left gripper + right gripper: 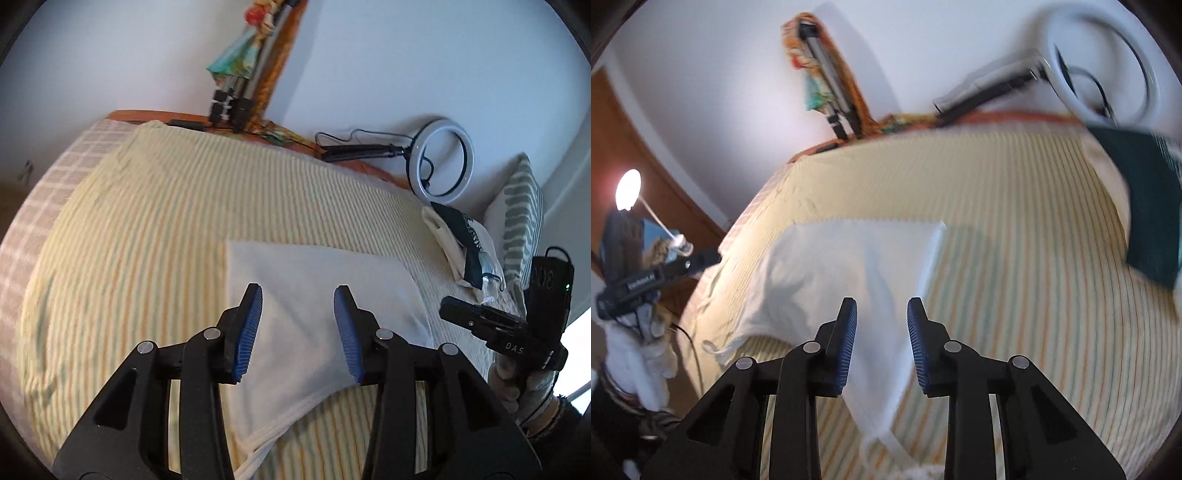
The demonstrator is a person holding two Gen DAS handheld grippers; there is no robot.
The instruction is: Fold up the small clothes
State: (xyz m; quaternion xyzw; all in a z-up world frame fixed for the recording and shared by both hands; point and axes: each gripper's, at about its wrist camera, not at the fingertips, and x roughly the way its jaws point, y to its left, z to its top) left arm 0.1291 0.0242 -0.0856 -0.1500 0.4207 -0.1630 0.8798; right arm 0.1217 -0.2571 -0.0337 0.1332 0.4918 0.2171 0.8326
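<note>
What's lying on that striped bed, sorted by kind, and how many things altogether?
White cloth garment spread flat: 1
Folded clothes stacked near the pillow, cream and dark green: 2
Green-and-white patterned pillow: 1
White ring light with black stand: 1
Total: 5
Both grippers, left and right, are open above the garment and not counted.

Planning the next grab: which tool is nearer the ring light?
Right. The right tool is over the white garment's side toward the ring light; the left tool works on the garment's far side.
</note>
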